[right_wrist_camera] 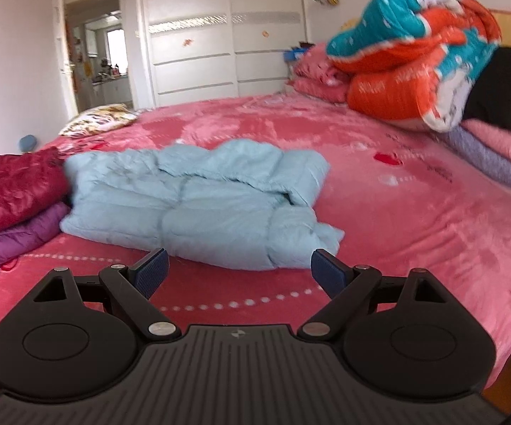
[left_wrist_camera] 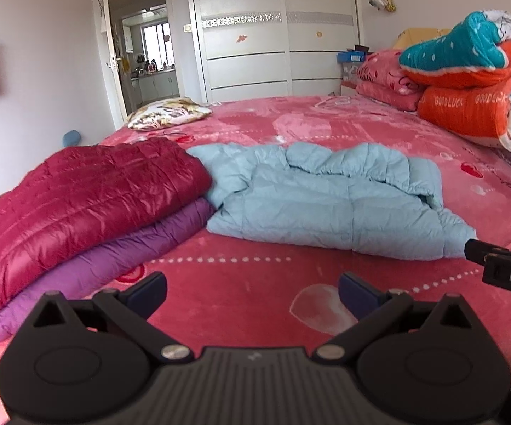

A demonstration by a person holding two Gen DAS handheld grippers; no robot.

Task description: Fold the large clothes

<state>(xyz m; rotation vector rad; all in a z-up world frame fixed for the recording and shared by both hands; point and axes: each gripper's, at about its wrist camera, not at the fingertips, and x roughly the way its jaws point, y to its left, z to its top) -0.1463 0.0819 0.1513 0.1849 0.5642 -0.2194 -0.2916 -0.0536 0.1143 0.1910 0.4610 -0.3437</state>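
Blue coat (left_wrist_camera: 329, 200): centre of the left wrist frame, lying on the pink bedspread (left_wrist_camera: 241, 294); partly folded, its upper edge bunched and rumpled, its right end loose and sagging toward the lower right.
Stack: red coat (left_wrist_camera: 78, 205) on top of a purple coat (left_wrist_camera: 114, 258), left of frame, both looking folded; the red one touches the blue coat's left end.
Left gripper (left_wrist_camera: 252, 292): bottom centre of its own view, fingers spread wide, nothing between them, over bare bedspread just short of the blue coat's near edge.
Right gripper (right_wrist_camera: 237, 271): bottom centre of its own view, fingers likewise wide apart and empty, its pads close to the coat's near edge; whether they touch the cloth I cannot tell. Its tip also shows at the right edge of the left view.
Quilts (right_wrist_camera: 407, 56): piled at upper right, well apart from the work.
Step in hand: judged as between folds on the blue coat, both grippers free and lined up along its near side.
Next move: probably each gripper takes hold of the near edge or the loose right end, then carries it over the body to square the bundle; the puffy cloth may slip or spring back open.
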